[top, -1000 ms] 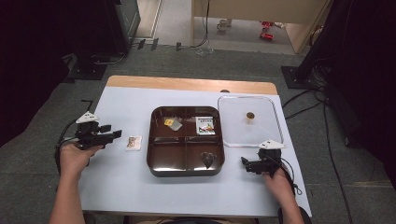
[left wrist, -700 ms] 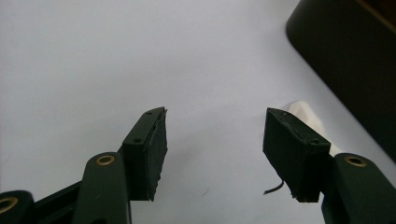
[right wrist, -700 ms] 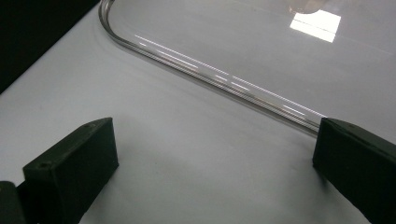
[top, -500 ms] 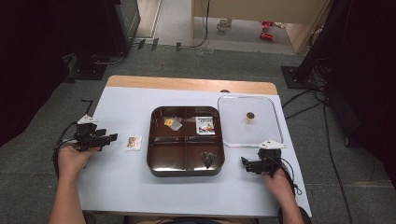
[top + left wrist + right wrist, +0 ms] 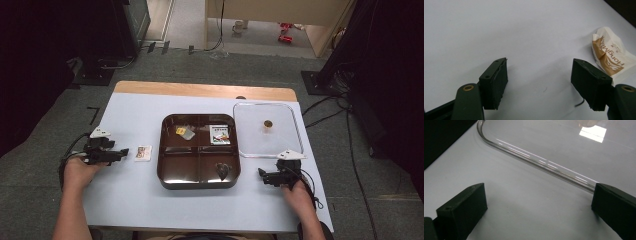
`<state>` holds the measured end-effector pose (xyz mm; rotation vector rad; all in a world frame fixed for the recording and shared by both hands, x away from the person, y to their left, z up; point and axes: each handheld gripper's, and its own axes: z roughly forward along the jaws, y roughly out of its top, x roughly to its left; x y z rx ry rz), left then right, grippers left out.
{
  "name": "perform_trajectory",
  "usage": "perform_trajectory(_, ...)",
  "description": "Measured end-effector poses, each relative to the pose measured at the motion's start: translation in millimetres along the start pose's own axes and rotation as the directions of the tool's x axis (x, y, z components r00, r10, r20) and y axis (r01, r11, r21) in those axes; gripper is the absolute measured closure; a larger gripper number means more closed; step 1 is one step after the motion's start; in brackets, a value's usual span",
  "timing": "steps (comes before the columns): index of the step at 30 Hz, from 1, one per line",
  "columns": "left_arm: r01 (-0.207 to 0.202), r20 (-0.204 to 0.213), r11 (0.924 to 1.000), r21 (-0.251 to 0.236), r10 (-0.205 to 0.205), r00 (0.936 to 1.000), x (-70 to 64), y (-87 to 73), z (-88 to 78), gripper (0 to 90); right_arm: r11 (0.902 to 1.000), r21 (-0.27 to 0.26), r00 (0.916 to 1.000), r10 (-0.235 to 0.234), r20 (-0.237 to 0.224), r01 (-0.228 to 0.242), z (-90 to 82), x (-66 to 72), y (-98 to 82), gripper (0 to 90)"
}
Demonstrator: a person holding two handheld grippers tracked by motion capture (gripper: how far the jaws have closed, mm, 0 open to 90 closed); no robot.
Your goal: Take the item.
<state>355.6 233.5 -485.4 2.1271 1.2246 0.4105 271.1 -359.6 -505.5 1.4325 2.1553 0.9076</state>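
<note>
A dark brown compartment tray point(image 5: 180, 169) sits mid-table. It holds a yellow-and-silver wrapper point(image 5: 184, 132), a white packet point(image 5: 219, 134) and a dark piece point(image 5: 222, 170). Left of it lies a small white-and-brown packet point(image 5: 143, 153), which shows crumpled point(image 5: 610, 56) just beyond the right-hand jaw in the left gripper view. My left gripper point(image 5: 125, 151) points at it from the left, open and empty point(image 5: 541, 75). A clear lid point(image 5: 255, 142) with a gold knob point(image 5: 268, 124) lies right of the tray. My right gripper point(image 5: 261, 175) rests below it, open point(image 5: 539, 200), with the lid's rim point(image 5: 536, 158) ahead.
The white table point(image 5: 150, 210) has a wooden strip point(image 5: 200, 90) along its far edge. Cables point(image 5: 325, 107) run over the floor at the right. Dark equipment stands at both far corners.
My left gripper has drawn back slightly toward the person, staying open. The packet, tray, lid and right gripper have not moved.
</note>
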Motion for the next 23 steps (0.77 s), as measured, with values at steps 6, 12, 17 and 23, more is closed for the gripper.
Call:
perform_trajectory(6, 0.005, -0.003, 0.9998, -0.022, -0.005, 1.0, -1.0, -2.9, 0.2, 27.1, 1.0, 0.0, 1.0, 0.0, 0.0, 0.0, 0.0, 0.0, 0.0, 0.0)
perform_trajectory(12, -0.02, -0.022, 0.9993, -0.032, 0.019, 0.9996, -3.8, -5.4, 0.8, 26.9, 1.0, 0.0, 1.0, 0.0, 0.0, 0.0, 0.0, 0.0, 0.0, 0.0)
perform_trajectory(17, -0.024, -0.022, 0.9991, -0.035, 0.023, 0.9995, -3.9, -5.8, 0.9, 26.7, 1.0, 0.0, 1.0, 0.0, 0.0, 0.0, 0.0, 0.0, 0.0, 0.0)
perform_trajectory(23, -0.023, -0.028, 0.9982, -0.056, 0.021, 0.9994, -5.4, -8.5, 1.6, 25.0, 1.0, 0.0, 1.0, 0.0, 0.0, 0.0, 0.0, 0.0, 0.0, 0.0)
